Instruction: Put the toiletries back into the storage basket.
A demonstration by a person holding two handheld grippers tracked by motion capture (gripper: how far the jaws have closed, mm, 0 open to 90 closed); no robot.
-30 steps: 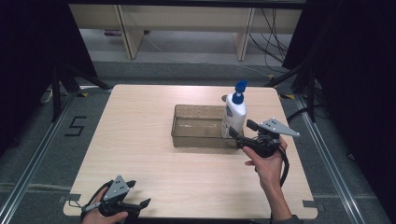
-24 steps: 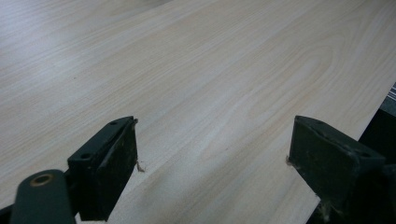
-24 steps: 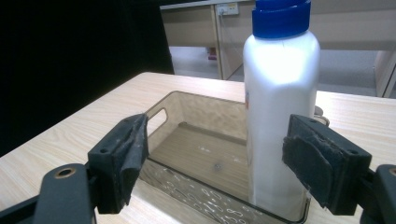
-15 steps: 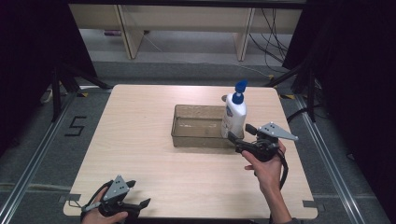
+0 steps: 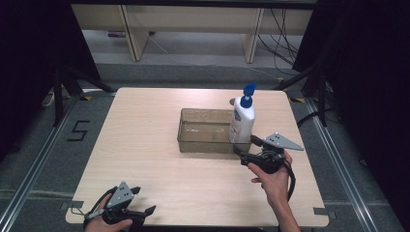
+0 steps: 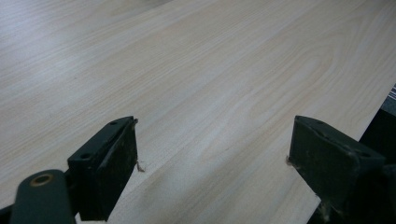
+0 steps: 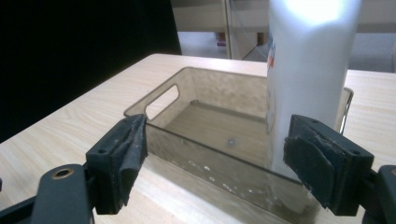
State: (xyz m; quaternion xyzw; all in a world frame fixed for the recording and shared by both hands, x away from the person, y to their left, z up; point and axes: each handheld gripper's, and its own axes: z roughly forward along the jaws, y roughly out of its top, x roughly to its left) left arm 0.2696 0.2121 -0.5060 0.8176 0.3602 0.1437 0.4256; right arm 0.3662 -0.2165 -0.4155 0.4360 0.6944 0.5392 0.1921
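A white pump bottle point(image 5: 241, 121) with a blue pump head stands upright in the right end of a clear brownish bin point(image 5: 203, 145) at the middle of the table. My right gripper point(image 5: 246, 147) is open just in front of the bin's near wall, a little short of the bottle and holding nothing. In the right gripper view the bottle point(image 7: 308, 70) rises behind the bin wall point(image 7: 210, 158), between the jaws of my right gripper point(image 7: 217, 130) but beyond them. My left gripper point(image 5: 144, 199) rests open at the table's near left edge, and in its own view the left gripper point(image 6: 215, 130) has bare wood between its jaws.
The light wooden table point(image 5: 145, 125) has open room to the left of the bin and in front of it. Its right edge lies close to the right hand. Shelving legs and cables stand on the floor behind the table.
My right gripper has drawn back from the bottle toward the near edge of the table. The bottle stays upright in the bin. The left gripper has not moved.
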